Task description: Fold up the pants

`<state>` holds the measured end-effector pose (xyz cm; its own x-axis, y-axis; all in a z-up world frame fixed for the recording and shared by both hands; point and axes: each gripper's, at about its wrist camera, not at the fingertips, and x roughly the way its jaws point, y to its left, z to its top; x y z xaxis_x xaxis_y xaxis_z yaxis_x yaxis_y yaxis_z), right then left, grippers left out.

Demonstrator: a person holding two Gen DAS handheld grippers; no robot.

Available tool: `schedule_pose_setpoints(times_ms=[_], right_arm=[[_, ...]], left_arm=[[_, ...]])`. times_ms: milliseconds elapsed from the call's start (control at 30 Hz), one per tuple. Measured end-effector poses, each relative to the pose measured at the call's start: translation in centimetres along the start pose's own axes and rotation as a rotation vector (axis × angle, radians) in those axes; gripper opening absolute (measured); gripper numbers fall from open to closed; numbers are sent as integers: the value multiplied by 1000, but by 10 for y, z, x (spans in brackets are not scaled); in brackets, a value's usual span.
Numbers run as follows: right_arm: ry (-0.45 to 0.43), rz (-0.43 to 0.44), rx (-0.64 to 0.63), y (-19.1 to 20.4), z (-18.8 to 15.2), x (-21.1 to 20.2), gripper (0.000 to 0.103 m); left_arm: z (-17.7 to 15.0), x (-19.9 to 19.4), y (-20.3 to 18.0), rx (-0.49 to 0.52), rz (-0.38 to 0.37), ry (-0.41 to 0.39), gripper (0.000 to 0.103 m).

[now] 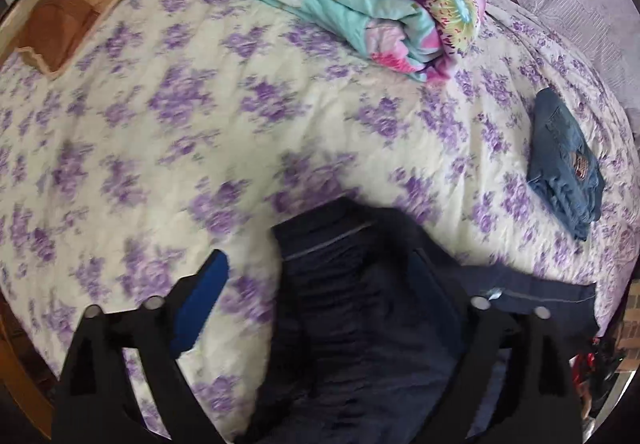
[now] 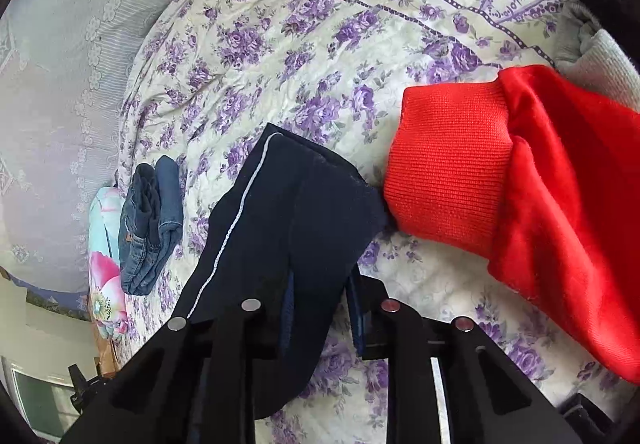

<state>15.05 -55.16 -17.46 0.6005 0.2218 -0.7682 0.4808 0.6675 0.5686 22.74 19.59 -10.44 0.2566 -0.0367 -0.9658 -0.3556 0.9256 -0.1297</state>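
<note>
Purple-flowered cream quilting (image 1: 168, 116) covers the bed I am working over, with a rolled turquoise-and-pink floral duvet (image 1: 360, 0) at its far side and a wooden bed frame (image 1: 60, 20) along the left edge.

From the left wrist I see my left gripper (image 1: 324, 284) with its fingers spread wide; the blue pad on the left finger (image 1: 200, 300) hangs over bare quilt and nothing is pinched. The dark navy pants with a pale grey seam stripe (image 1: 352, 308) lie bunched beneath and between the fingers, one part trailing off to the right. A folded pair of blue denim jeans (image 1: 564, 164) sits well apart on the right.

From the right wrist, my right gripper (image 2: 320, 308) has its fingers drawn fairly close, and a fold of the navy pants runs up between them. I cannot tell whether the pads actually press on the cloth. The pants stretch away towards a bright red fleece garment with a ribbed cuff (image 2: 500, 184), which touches their far corner. The jeans lie off to the left.

I judge a fold to be under way, the left side freed. Next I need a fresh left grip on a loose edge, keeping the red garment out of the fold.
</note>
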Motion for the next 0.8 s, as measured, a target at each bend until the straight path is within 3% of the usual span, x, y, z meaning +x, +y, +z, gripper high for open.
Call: schedule_pose_setpoints(times_ms=[67,133,267,367,500,533,567,600,667,800], right_arm=[[-17,16,7,-2,1,-7,18],[-47,33,13,-6,5,-17,18],[-13,-2,-15,-13,9,-10,18],[17,-35,-30,-20,4,-1,18],[5,-18,31,-26,-5,-5,18],[-2,-35,24,-23,-8,-9,18],[-6,-41,24,-21,-10,-11,18],[-9,-44,28,-20,-11,-13,18],[-23,-50,30,-18,-15,-18,18],[-53,-48,28,-11,-24,-31,18]], left_arm=[[-29,-6,26,6,25,31,92],[-61,-1,56,-50,53,93,92],[-131,19,80,-145,-65,213,90],[-161,33,68,-129,-123,230,90],[-159,41,55,-116,-43,134,91],[-158,38,50,-93,-33,106,80],[-159,32,44,-62,-36,82,62],[-159,26,40,-40,-44,65,56],[-159,12,42,-28,-55,25,32],[-155,-4,73,-142,-193,18,23]])
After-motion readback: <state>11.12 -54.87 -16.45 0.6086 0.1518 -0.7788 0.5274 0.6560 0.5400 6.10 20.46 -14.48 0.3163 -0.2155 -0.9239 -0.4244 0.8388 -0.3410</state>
